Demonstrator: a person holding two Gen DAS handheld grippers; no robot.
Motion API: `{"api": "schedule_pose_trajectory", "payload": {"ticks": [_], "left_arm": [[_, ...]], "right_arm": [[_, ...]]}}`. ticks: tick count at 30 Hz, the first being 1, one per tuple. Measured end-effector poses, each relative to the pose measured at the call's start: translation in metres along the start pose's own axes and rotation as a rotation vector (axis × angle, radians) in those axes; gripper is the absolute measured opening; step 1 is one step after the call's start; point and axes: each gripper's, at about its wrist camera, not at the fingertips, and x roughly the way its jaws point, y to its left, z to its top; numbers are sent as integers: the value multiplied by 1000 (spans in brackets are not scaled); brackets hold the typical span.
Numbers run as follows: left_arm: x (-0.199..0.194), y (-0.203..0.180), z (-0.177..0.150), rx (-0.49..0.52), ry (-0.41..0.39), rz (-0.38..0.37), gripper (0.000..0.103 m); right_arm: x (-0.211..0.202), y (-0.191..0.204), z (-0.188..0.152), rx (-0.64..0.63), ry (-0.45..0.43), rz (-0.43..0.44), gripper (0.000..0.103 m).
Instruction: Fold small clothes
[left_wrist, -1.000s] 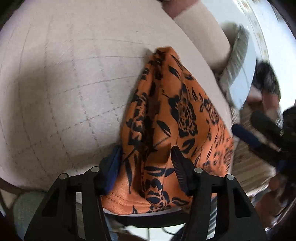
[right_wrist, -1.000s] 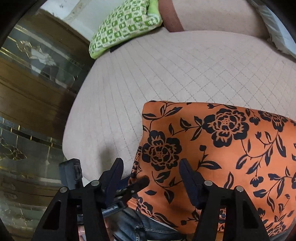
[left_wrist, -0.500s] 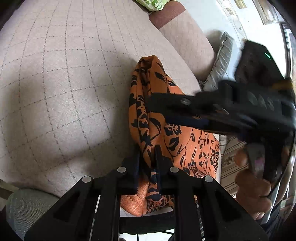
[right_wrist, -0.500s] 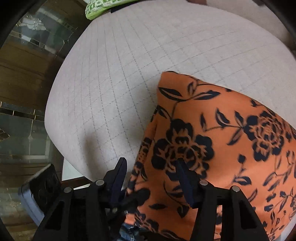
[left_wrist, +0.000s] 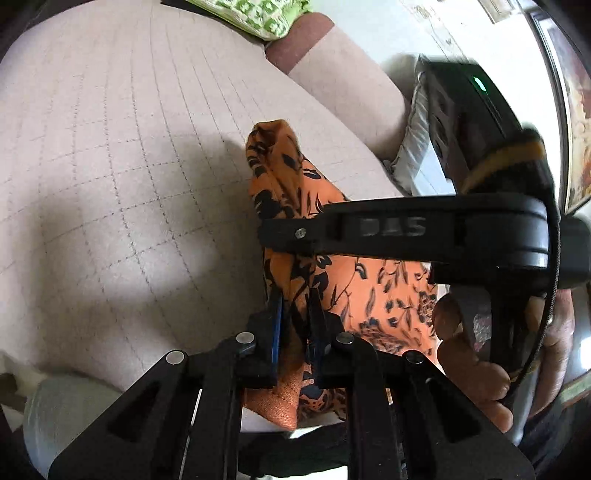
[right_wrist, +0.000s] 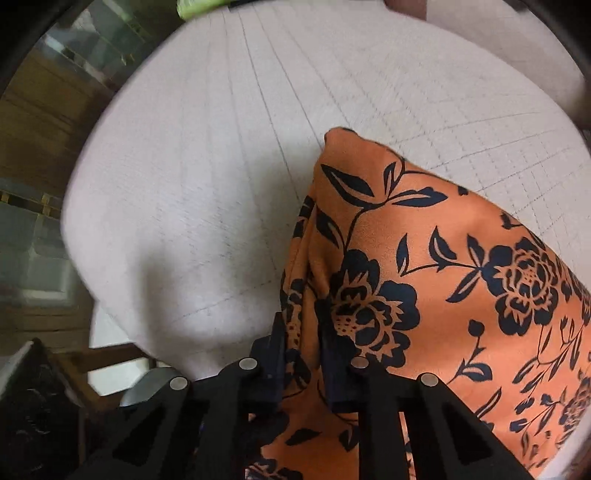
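An orange garment with a dark floral print lies at the near edge of a quilted beige cushion. My left gripper is shut on a bunched fold at the garment's near hem. My right gripper is shut on the garment at its near left edge. In the left wrist view the right gripper reaches across the cloth from the right, held by a hand.
A green patterned pillow lies at the far end of the cushion. A sofa armrest and a grey pillow are to the right. A dark wooden cabinet with glass panels stands left of the cushion.
Both grippers went from open around the garment's near edge to shut on it. The right gripper moved in close beside the left, and the cloth bunched up.
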Motion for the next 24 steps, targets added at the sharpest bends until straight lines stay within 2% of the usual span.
{"api": "schedule_pose_trajectory", "payload": {"ticks": [2, 5, 11, 13, 17, 20, 24], "left_arm": [[-8, -9, 0, -12, -15, 1, 11], [-13, -36, -2, 29, -24, 31, 11], [-10, -127, -11, 208, -31, 86, 11], [-2, -163, -19, 289, -17, 110, 11], [26, -234, -43, 434, 35, 139, 11], [57, -266, -60, 496, 93, 116, 11], [119, -312, -87, 593, 196, 107, 11]], "right_arm": [[-17, -11, -7, 16, -44, 88, 15], [-38, -33, -18, 30, -99, 206, 15], [-99, -98, -49, 119, -246, 424, 15], [-122, -123, -70, 145, -303, 476, 15], [-164, -180, -110, 189, -412, 562, 15], [-185, -232, -150, 256, -489, 619, 15], [-184, -291, -196, 356, -563, 638, 15]]}}
